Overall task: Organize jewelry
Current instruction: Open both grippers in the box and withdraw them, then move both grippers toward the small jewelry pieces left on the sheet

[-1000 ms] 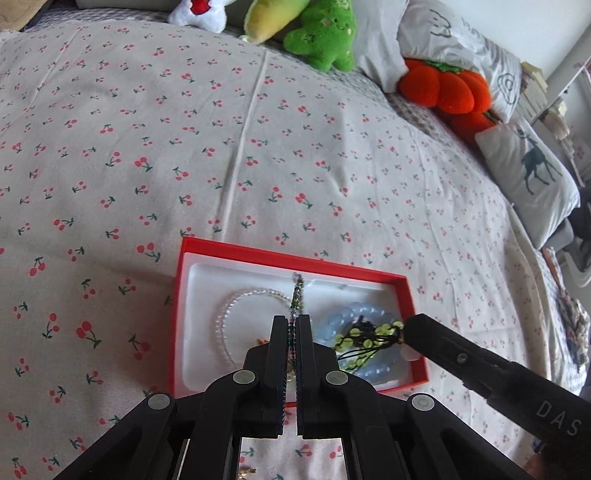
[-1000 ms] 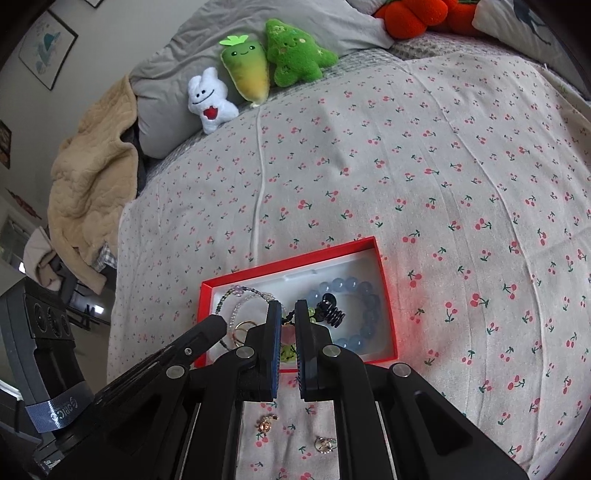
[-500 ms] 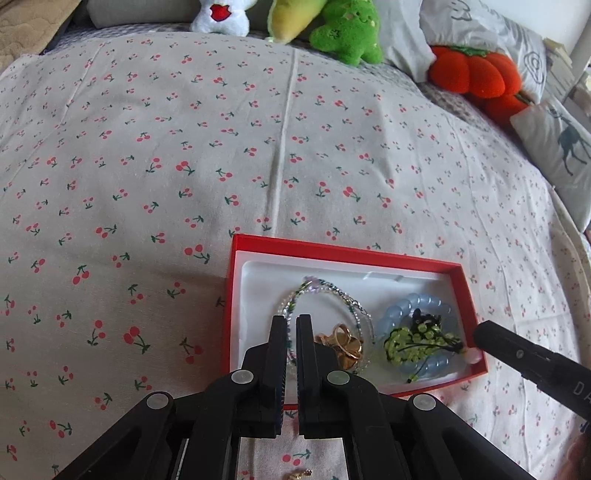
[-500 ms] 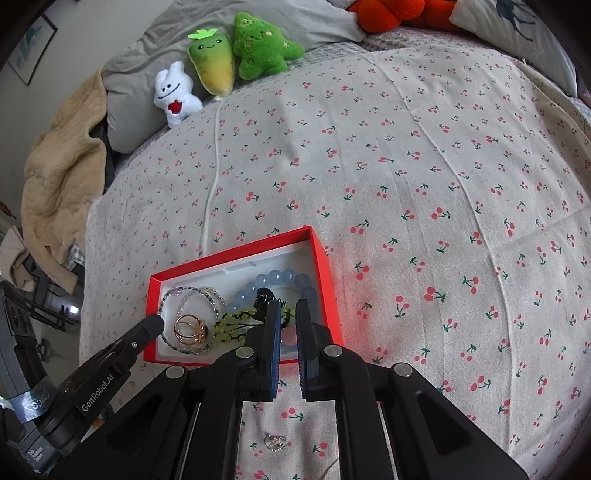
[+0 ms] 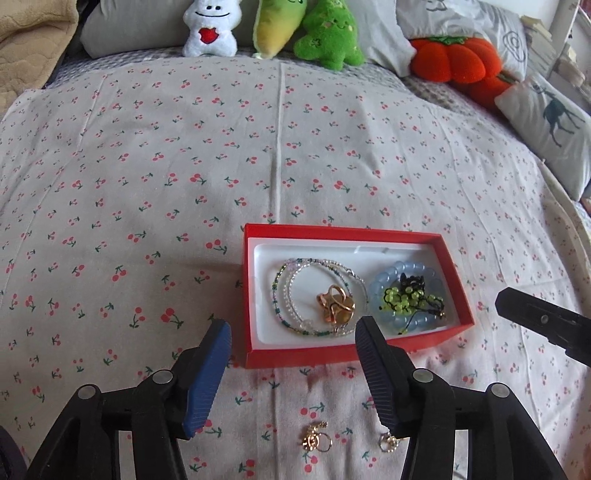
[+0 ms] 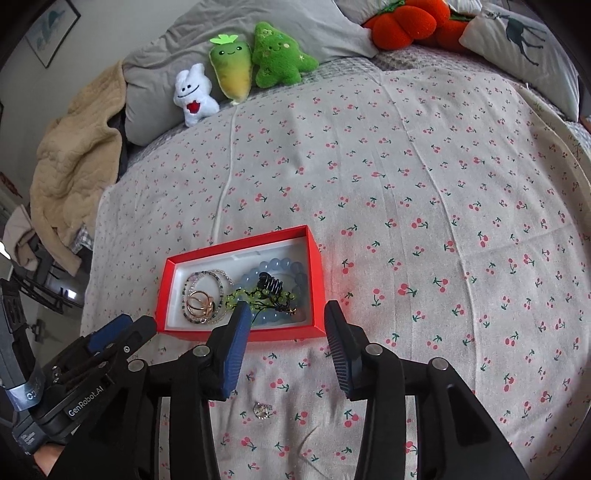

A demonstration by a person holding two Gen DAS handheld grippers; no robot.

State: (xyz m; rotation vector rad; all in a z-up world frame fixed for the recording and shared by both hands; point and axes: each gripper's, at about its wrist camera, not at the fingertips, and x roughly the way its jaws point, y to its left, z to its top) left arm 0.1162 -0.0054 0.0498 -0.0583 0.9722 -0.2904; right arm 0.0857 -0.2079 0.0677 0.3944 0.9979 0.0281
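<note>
A red jewelry box (image 5: 343,233) (image 6: 317,258) with a white lining lies on the cherry-print bedspread. Inside lie thin beaded bracelets (image 5: 291,291), gold rings (image 5: 334,304), a blue bead bracelet (image 5: 424,321) and a green-and-black beaded piece (image 5: 408,295). My left gripper (image 5: 293,332) is open and empty, just in front of the box. My right gripper (image 6: 284,312) is open and empty, over the box's near right edge. A gold earring (image 5: 316,437) and a small silver ring (image 5: 388,441) (image 6: 262,410) lie on the bedspread near the grippers.
Plush toys (image 5: 210,29) (image 6: 280,55), an orange pumpkin cushion (image 5: 454,62) and pillows (image 5: 554,122) line the head of the bed. A beige blanket (image 6: 70,155) hangs at the left edge. The bed drops off on the right.
Both grippers have opened and drawn back from the box. The beaded bracelet and the green-and-black piece they held now lie in the box.
</note>
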